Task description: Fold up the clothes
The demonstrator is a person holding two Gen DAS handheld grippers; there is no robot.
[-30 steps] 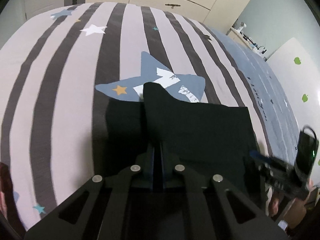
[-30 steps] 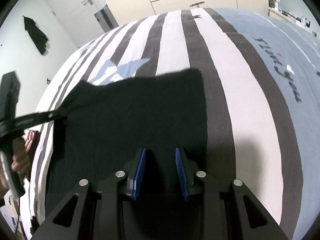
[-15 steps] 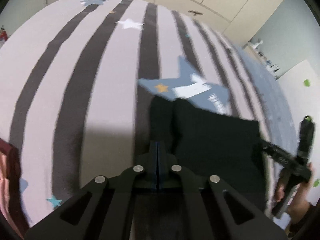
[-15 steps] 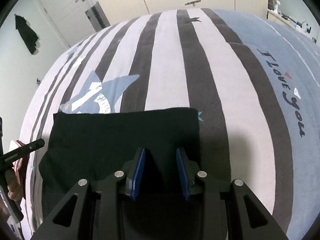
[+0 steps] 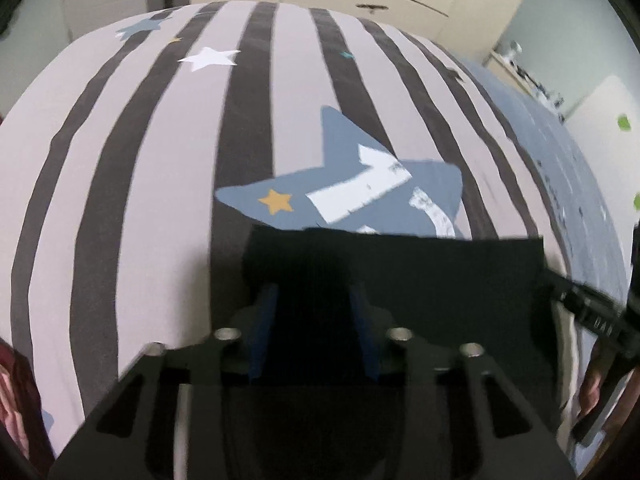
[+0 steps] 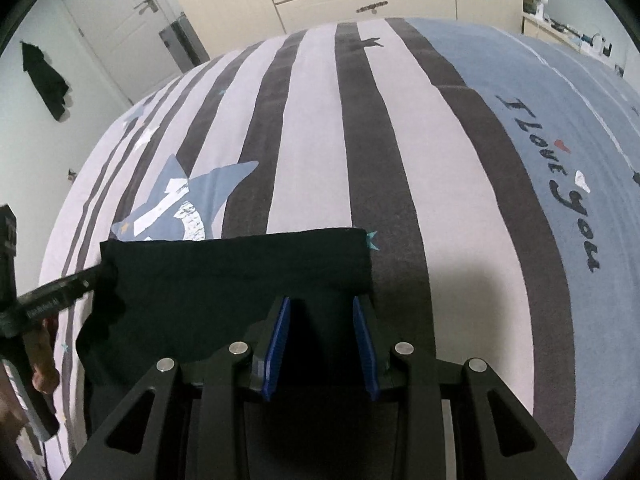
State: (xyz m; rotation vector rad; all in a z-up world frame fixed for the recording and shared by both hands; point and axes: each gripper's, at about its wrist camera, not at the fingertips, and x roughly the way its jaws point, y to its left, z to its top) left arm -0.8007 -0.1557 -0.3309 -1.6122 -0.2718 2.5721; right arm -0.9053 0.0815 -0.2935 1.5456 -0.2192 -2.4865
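Left view only: white star (image 5: 208, 58) far beyond blue star (image 5: 360, 192); green stickers (image 5: 624, 123) well right of it

Right view only: door (image 6: 120, 20) and hung dark garment (image 6: 44, 80) up left of blue star; lettering (image 6: 560, 184) far right of it

Cloth (image 5: 420, 280): black, folded to a flat rectangle, far edge straight and overlapping blue star's near tips, on striped bed (image 5: 160, 160)

Left gripper (image 5: 314, 320): near side of blue star, jaws just parted, now narrowly apart, cloth between, ungripped

Right gripper (image 6: 320, 332): right of blue star, jaws part open over cloth's right end, no press visible
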